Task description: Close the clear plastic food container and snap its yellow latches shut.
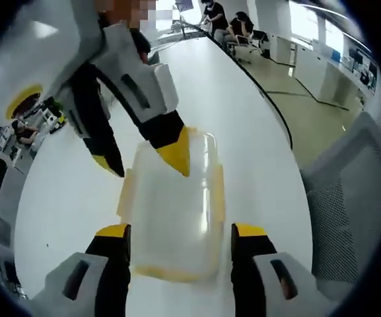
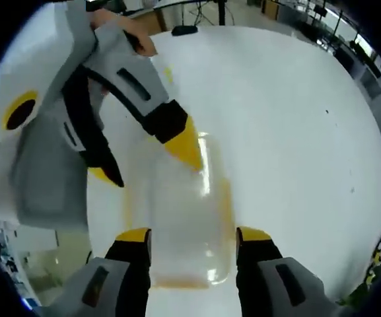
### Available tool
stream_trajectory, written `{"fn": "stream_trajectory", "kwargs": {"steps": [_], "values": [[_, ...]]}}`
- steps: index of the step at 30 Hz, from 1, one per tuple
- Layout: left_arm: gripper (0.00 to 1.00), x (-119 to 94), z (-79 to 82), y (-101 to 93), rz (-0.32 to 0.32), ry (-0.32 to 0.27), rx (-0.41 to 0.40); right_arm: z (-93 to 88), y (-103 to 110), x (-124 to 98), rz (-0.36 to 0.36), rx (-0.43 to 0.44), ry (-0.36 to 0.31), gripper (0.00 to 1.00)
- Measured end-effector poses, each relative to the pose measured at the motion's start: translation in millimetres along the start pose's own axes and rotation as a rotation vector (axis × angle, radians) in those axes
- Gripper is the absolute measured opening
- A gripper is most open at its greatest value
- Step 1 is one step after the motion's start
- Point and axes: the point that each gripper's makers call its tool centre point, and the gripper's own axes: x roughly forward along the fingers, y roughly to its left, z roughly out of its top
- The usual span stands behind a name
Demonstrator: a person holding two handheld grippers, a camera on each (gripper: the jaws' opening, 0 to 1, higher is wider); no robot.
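Observation:
The clear plastic container lies on the white table with its lid on top. Yellow latches run along its sides and near end. My left gripper is open, its yellow-tipped jaws flanking the container's near end. The right gripper reaches in from the upper left, open, with one fingertip over the lid's far end and the other off the left side. In the right gripper view the container sits between my open right gripper; the left gripper hangs open over its far end.
The table's dark edge curves along the right, with a grey mesh chair beyond it. People sit at desks at the far end. A hand holds the left gripper, and a black object lies on the table behind it.

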Motion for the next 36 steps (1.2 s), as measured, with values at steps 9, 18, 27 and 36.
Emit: {"fn": "stream_trajectory", "kwargs": {"steps": [9,18,27,36], "values": [[0.74,4,-3.9,7.9,-0.006,0.008,0.012,-11.8,9,-7,-0.039,-0.005,-0.029,0.58],[0.78,9,-11.0,15.4,-0.019,0.03,0.017,-27.4,12,-7,-0.078,-0.019,-0.016,0.62],[0.84,17,-13.5,16.5,-0.05,0.043,0.003,-32.2,15,0,-0.13,-0.066,-0.025,0.68],[0.79,21,-19.4,12.4,-0.075,0.073,0.016,-37.0,13,5,-0.164,-0.092,-0.026,0.69]]}}
